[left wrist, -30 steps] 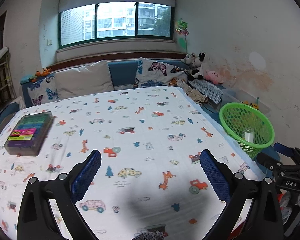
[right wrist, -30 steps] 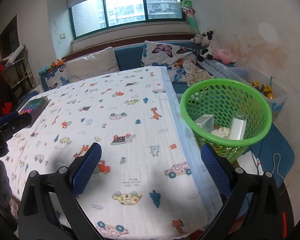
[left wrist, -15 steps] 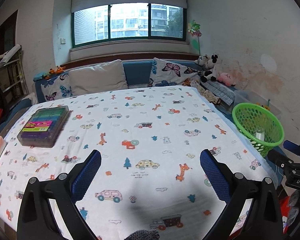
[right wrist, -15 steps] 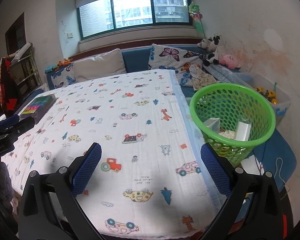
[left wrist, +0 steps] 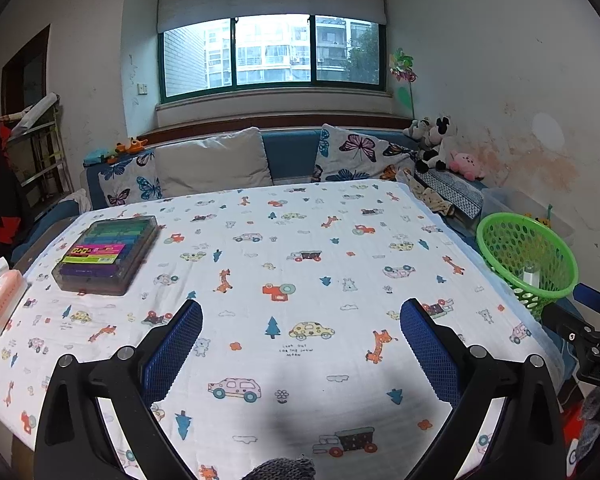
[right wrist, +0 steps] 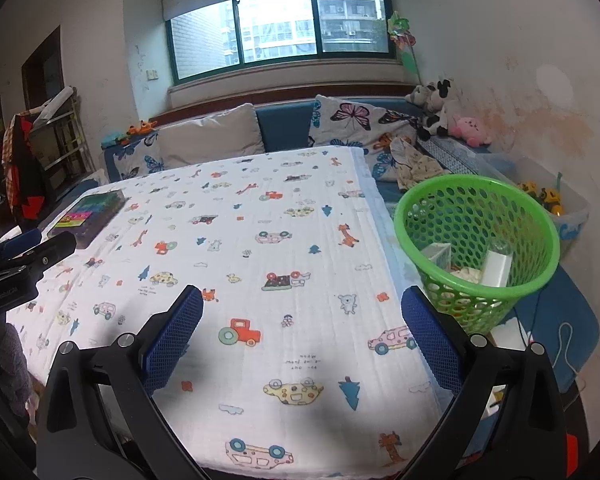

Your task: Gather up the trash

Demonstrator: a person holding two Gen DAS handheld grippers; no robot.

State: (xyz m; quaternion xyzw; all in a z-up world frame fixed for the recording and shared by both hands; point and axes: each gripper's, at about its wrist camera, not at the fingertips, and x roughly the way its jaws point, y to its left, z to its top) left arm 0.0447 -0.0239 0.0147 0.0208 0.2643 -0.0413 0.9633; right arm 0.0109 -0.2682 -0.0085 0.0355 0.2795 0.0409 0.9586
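Hovering over the patterned bed, both grippers spread wide and holding nothing
Trash sits in the green basket (right wrist: 476, 240) beside the bed; light, stiff plastic, best taken at its rim

A white printed cloth (left wrist: 300, 264) covers the table. A box of coloured markers (left wrist: 106, 254) lies near its left edge. Butterfly cushions (left wrist: 360, 156) and a grey cushion (left wrist: 212, 164) line the sofa under the window (left wrist: 272, 54), with stuffed toys (left wrist: 440, 144) in the corner.

L claw (left wrist: 300, 336) & R claw (right wrist: 302, 334) agape
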